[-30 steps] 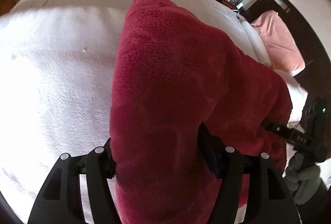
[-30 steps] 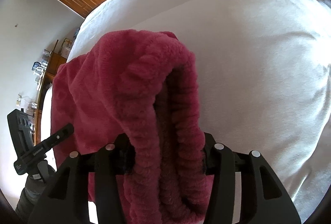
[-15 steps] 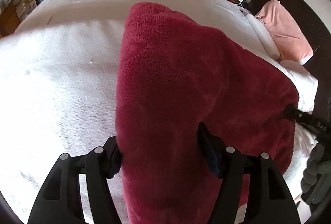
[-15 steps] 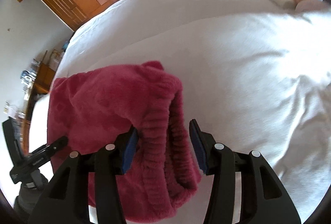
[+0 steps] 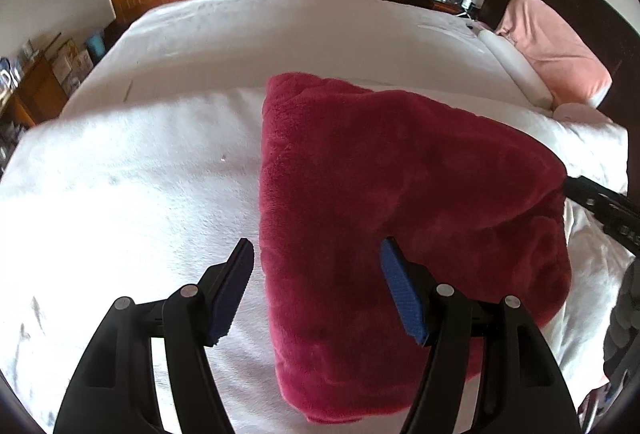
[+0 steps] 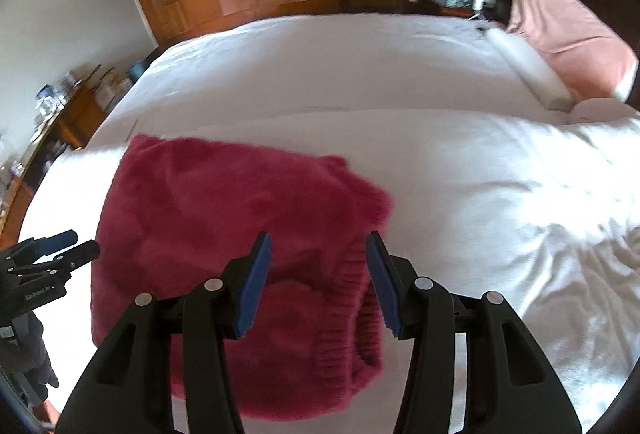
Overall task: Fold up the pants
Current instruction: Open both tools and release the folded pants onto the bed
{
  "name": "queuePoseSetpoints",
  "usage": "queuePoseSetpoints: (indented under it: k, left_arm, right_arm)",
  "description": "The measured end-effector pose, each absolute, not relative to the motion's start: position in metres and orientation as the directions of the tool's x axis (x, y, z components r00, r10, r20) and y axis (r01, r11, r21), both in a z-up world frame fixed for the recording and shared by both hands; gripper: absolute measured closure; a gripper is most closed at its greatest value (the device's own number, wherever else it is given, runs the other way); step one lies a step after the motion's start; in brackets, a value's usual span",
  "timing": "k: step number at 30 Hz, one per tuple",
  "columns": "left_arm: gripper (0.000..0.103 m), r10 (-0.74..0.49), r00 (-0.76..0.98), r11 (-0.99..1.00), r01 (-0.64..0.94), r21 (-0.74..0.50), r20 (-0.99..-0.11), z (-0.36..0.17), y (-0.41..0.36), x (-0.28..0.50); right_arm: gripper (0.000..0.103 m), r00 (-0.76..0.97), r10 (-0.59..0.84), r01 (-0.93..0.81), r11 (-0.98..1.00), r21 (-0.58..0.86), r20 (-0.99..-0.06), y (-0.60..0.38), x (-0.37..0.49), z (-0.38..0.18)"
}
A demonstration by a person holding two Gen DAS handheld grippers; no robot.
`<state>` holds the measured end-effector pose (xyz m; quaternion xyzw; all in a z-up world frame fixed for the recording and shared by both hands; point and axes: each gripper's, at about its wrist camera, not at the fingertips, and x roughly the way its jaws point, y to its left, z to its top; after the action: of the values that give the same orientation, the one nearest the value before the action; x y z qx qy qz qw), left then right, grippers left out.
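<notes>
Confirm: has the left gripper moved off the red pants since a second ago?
Yes. The left gripper has pulled back, up off the red fleece pants; its jaws stand clear, and the white bed cover looks farther away.

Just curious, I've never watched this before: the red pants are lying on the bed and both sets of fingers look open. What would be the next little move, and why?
Probably lift both grippers clear and look the fold over. The pants lie in a folded bundle on the bed, the left gripper and right gripper stand open above them, gripping nothing. The ribbed waistband looks slightly bunched, so smoothing it might follow.
</notes>
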<state>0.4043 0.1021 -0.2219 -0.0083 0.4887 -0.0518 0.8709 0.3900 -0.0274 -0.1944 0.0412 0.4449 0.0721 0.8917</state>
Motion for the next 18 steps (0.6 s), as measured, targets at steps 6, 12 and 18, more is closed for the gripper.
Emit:
queuePoseSetpoints:
  k: [6,12,18]
  left_arm:
    - [0.037,-0.082,0.530,0.992,0.122,-0.019,-0.844,-0.217,0.091,0.392]
    - [0.036,-0.070,0.534,0.991,0.132,0.001,-0.842,-0.213,0.084,0.389]
    - [0.036,-0.038,0.560,0.989,0.142,0.051,-0.827,-0.203,0.076,0.381]
  right_arm:
    - [0.053,0.510,0.161,-0.061,0.987,0.151,-0.845,-0.027,0.417,-0.234]
    - [0.053,0.444,0.154,0.006,0.985,0.175,-0.883,-0.046,0.437,-0.267]
    - [0.053,0.482,0.124,-0.044,0.992,0.117,-0.867,-0.035,0.423,-0.252]
